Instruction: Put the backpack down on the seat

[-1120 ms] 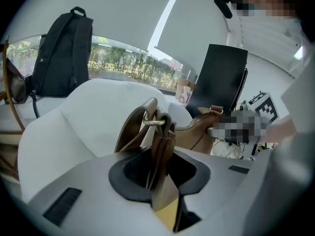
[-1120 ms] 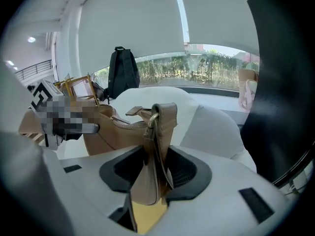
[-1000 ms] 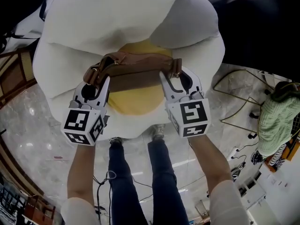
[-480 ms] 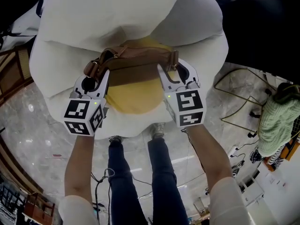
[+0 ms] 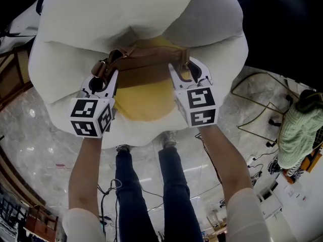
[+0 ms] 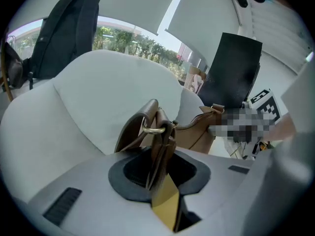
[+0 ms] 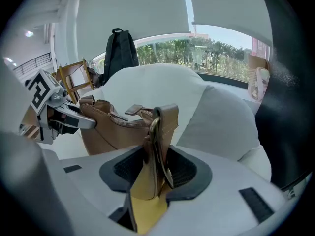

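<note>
Backpack (image 5: 146, 64): brown, held over the yellow seat (image 5: 146, 105) of a white chair (image 5: 126, 14).
Left gripper (image 5: 104, 79): clamped on one strap end.
Right gripper (image 5: 185, 74): clamped on the other.
Gripper views only: black bag (image 6: 64, 33), windows (image 7: 211, 53).
Head view only: marble floor (image 5: 30, 135).

The ends of the brown leather bag (image 5: 146, 68) are covered by the left gripper (image 5: 104, 78) and right gripper (image 5: 184, 74); the white armchair (image 5: 126, 19) is cut off at the top edge.
</note>
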